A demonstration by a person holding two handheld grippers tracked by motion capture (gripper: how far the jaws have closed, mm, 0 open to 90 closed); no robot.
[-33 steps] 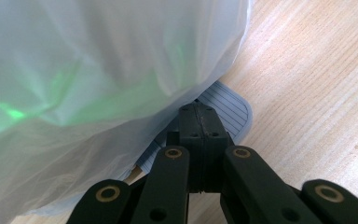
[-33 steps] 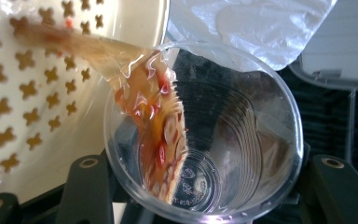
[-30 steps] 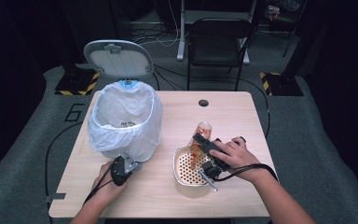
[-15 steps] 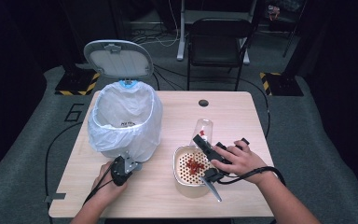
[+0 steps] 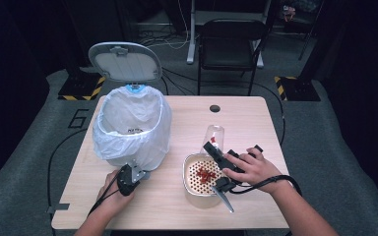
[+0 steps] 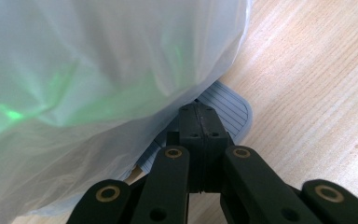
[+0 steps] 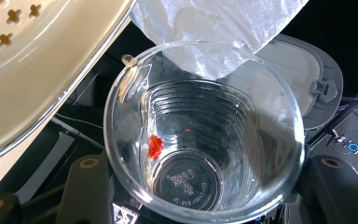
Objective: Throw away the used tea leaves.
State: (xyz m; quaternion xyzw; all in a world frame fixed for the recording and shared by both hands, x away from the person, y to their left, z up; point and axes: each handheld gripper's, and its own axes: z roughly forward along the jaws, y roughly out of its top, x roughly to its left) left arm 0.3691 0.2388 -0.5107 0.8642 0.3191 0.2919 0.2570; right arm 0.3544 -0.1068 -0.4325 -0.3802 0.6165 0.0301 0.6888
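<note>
My right gripper (image 5: 215,150) is shut on a clear plastic cup (image 5: 215,135), which is tipped over with its mouth toward a cream strainer bowl (image 5: 189,167). Red pieces (image 5: 206,173) lie in the bowl. In the right gripper view the cup (image 7: 205,135) is nearly empty, with one red bit (image 7: 155,145) stuck to its wall. My left gripper (image 5: 128,177) rests shut at the foot of a white-bagged bin (image 5: 133,128). In the left gripper view its tips (image 6: 199,112) sit on the bin's grey pedal (image 6: 228,107). The bin's lid (image 5: 124,61) stands open.
The wooden table (image 5: 256,123) has a round cable hole (image 5: 214,108) near its back edge. A black chair (image 5: 231,44) stands behind the table. Cables trail from both grippers over the table's front edge.
The cup held red pieces a second ago; it has been tipped over the bowl and the pieces now lie in the bowl. The left gripper has stayed put.
</note>
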